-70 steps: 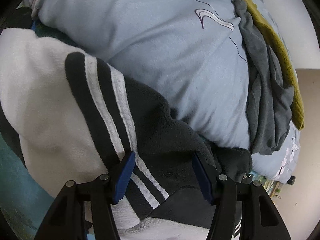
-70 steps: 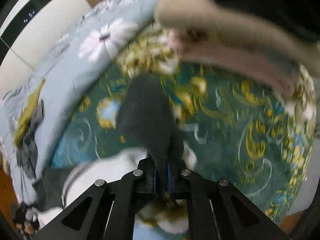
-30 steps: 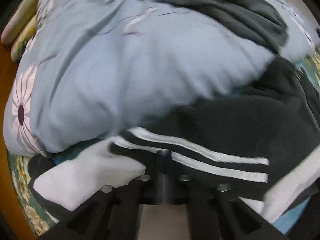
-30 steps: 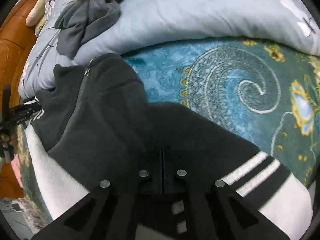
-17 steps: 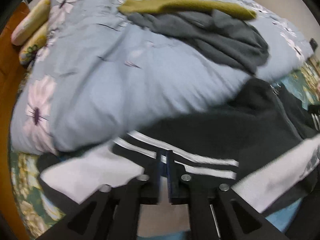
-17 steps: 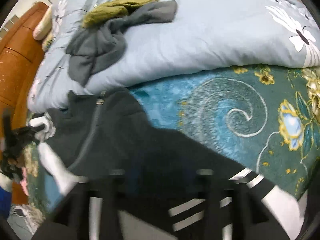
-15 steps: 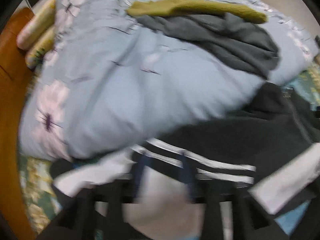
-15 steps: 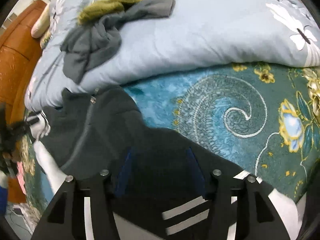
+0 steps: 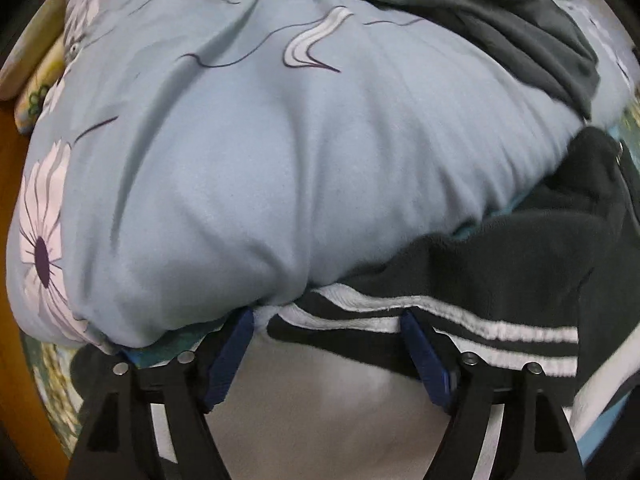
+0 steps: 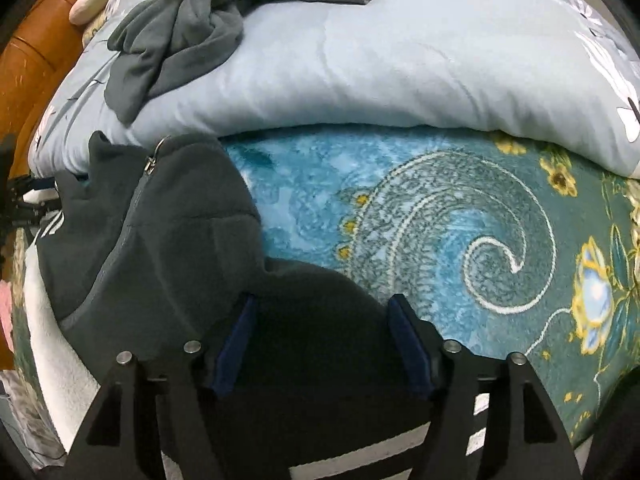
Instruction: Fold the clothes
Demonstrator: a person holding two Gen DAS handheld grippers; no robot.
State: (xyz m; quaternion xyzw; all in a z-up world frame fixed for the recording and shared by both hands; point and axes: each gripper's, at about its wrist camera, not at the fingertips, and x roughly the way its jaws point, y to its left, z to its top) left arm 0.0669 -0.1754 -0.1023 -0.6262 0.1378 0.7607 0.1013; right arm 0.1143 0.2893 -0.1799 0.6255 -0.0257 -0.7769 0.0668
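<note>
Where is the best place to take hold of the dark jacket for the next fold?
Likely the striped sleeve of the dark jacket: it lies flat, directly before the open left tool. Come in low from the near side; the quilt bulges behind it.

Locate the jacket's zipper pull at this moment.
In the right wrist view, the zipper pull sits upper left, at the dark jacket collar's top, right against the light blue duvet edge, below the crumpled grey garment.
</note>
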